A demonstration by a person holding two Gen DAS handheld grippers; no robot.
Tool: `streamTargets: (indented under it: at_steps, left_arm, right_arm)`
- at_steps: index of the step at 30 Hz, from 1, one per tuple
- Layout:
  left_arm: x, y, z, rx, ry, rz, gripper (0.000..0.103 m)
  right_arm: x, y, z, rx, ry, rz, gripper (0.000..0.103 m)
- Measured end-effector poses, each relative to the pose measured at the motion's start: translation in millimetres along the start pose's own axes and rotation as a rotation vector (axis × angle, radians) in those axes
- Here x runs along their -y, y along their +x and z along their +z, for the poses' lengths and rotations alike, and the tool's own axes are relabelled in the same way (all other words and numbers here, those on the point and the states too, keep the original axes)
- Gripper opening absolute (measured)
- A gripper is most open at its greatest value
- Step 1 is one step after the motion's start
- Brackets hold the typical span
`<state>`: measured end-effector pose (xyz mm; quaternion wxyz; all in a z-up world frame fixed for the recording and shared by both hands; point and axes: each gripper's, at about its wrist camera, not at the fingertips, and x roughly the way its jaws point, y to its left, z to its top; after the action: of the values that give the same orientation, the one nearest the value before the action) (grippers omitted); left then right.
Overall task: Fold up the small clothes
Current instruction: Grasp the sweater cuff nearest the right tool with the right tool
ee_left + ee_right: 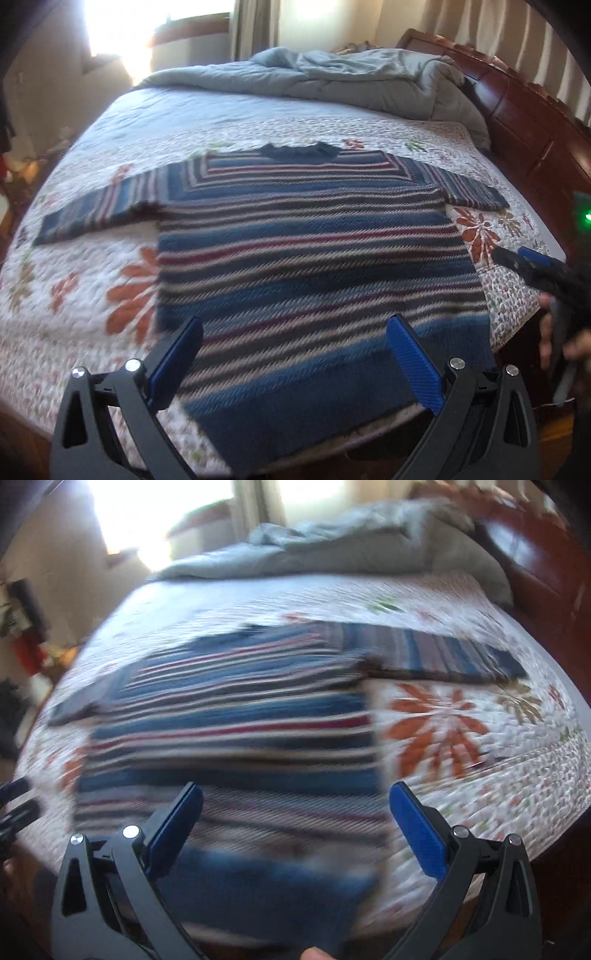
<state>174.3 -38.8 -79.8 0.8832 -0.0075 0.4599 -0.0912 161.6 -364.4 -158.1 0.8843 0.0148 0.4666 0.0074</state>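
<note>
A striped sweater (303,236) lies flat and face up on a bed (229,114), filling the centre of the left wrist view. Its stripes are blue, dark, cream and red. The collar points to the top of the frame, the plain blue hem to the bottom, and both sleeves stretch out to the sides. Under it is a white quilt (92,280) with orange flowers. A grey duvet (354,77) is bunched at the upper centre, and a dark wooden headboard (532,122) runs down the upper right.

The left gripper (295,354) fills the bottom of that view, its blue pads wide apart over the hem and holding nothing. The right gripper (295,819), seen in its own blurred view, is spread just as wide and empty, over the lower right part of the sweater; its tip also shows at the right edge of the left view.

Folding seems not to have started: the sweater is spread out with no fold in it. The next move probably calls for pinching a sleeve or a side edge and bringing it across the body.

No brand, label or writing can be read.
</note>
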Motion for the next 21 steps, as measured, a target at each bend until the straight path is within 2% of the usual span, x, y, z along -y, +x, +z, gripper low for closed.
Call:
streamTargets:
  at_steps: [2,3,6,8,9,10,12,14,16,18,21]
  left_arm:
    - [6,18,14,-0.005,0.025,0.022,0.099]
    - [8,30,26,-0.002,0.028,0.004,0.099]
    - [15,50,41,0.102,0.061,-0.024,0.099]
    - [21,63,49,0.079,0.083,-0.046,0.099]
    - [25,77,56,0.019,0.088,-0.054,0.099]
    - [27,86,60,-0.006,0.088,-0.058,0.099]
    - [31,96,64,0.013,0.086,-0.070,0.099]
    - [36,103,65,0.035,0.087,-0.074,0.099]
    - [39,110,66,0.043,0.078,-0.109,0.099]
    - [41,116,68,0.043,0.063,-0.145,0.099]
    - [43,127,73,0.029,0.025,-0.170,0.099]
  right_arm:
    - [50,29,19,-0.032,0.054,-0.088,0.100]
    - [71,40,26,-0.046,0.077,-0.113,0.099]
    - [155,75,57,-0.069,0.168,-0.190,0.099]
    - [223,96,76,-0.109,0.324,-0.165,0.099]
    - [257,102,81,-0.107,0.432,-0.146,0.099]
    - [280,105,83,-0.102,0.503,-0.127,0.099]
    - [328,115,86,-0.104,0.657,-0.080,0.099]
    - [371,123,87,-0.083,0.780,-0.027,0.093]
    - [402,131,84,-0.053,0.884,0.049,0.070]
    - [423,141,81,-0.024,0.965,0.127,0.069]
    - [429,154,85,-0.009,1.018,0.192,0.075]
